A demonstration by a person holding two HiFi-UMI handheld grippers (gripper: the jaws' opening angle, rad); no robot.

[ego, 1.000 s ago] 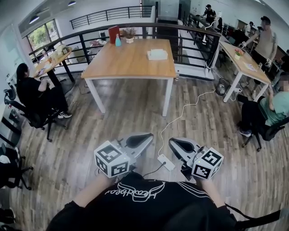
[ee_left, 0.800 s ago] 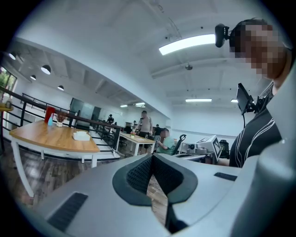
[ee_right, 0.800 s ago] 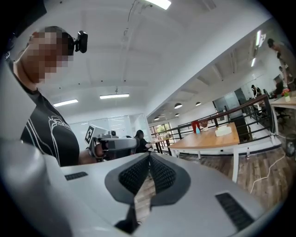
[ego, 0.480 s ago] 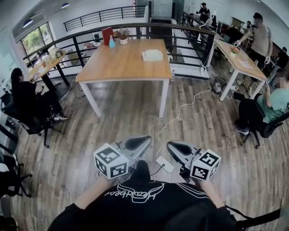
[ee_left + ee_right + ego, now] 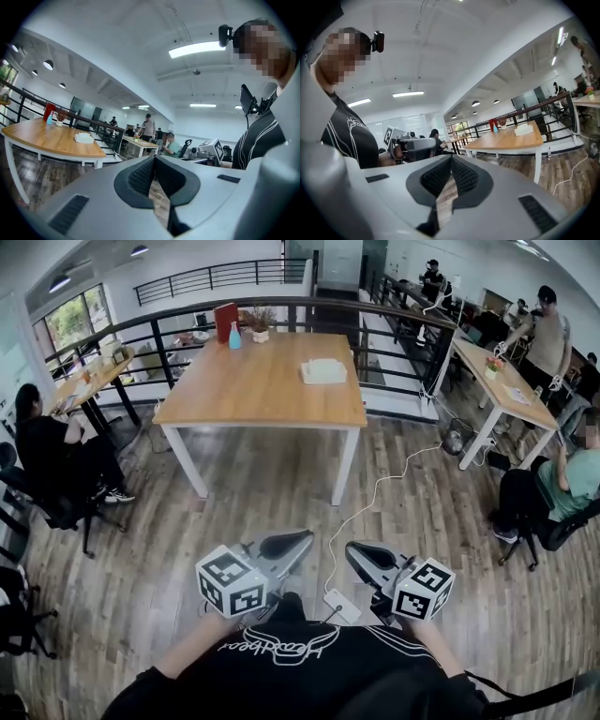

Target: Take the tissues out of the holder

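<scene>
The white tissue holder [image 5: 324,371] sits on the far side of a wooden table [image 5: 253,390], several steps ahead of me across the floor. It also shows small in the left gripper view as the tissue holder [image 5: 84,138] and in the right gripper view as the tissue holder [image 5: 523,131]. My left gripper [image 5: 302,540] and right gripper [image 5: 353,551] are held close to my body, low in the head view, pointing inward at each other. Both are shut with nothing between the pads, as the left gripper [image 5: 153,159] and right gripper [image 5: 451,159] show in their own views.
A red box [image 5: 226,316], a blue bottle [image 5: 234,336] and a small plant [image 5: 260,324] stand at the table's far edge. A black railing [image 5: 394,334] runs behind. A white power strip [image 5: 339,606] with its cable lies on the floor by my feet. People sit at left [image 5: 52,451] and right [image 5: 558,488].
The head view has shifted a little, so the table sits slightly lower and nearer in the picture. Both grippers stay shut in about the same place.
</scene>
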